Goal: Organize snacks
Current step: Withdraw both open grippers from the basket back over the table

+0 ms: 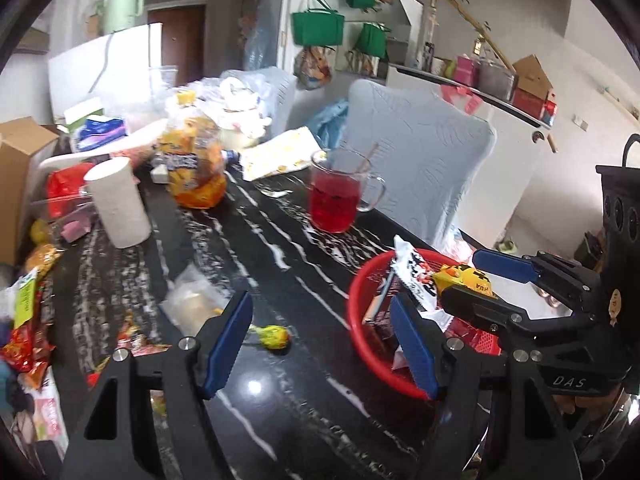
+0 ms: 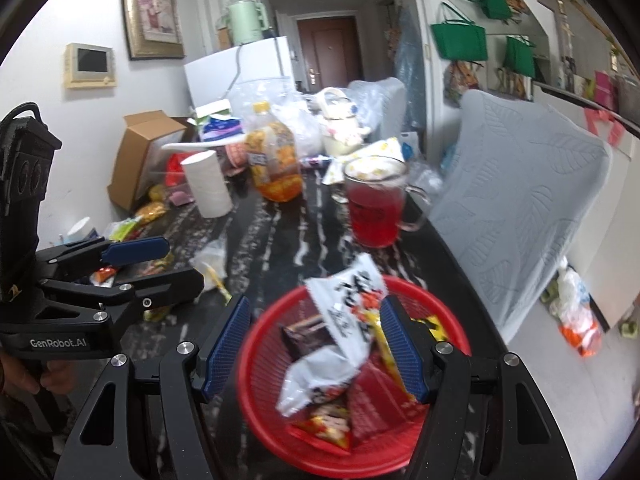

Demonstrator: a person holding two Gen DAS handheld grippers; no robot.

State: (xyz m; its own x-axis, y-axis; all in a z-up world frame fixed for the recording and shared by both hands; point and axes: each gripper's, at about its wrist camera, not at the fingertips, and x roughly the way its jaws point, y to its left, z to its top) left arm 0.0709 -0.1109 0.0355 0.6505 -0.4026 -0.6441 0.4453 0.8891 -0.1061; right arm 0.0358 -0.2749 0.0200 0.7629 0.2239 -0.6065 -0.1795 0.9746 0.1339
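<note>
While the left gripper (image 1: 320, 344) is held wide and empty above the worktop (image 1: 280, 392), a yellow candy (image 1: 274, 336) lies just ahead and could be knocked away.

From the right wrist, the right gripper (image 2: 314, 346) is spread wide, empty, over the red basket (image 2: 256, 392); the piled snack packets (image 2: 340, 320) could be tipped out, or the red drink mug (image 2: 374, 208) struck.

Red-drink mug (image 1: 335, 196) — paper roll (image 1: 117, 203) well apart.
</note>
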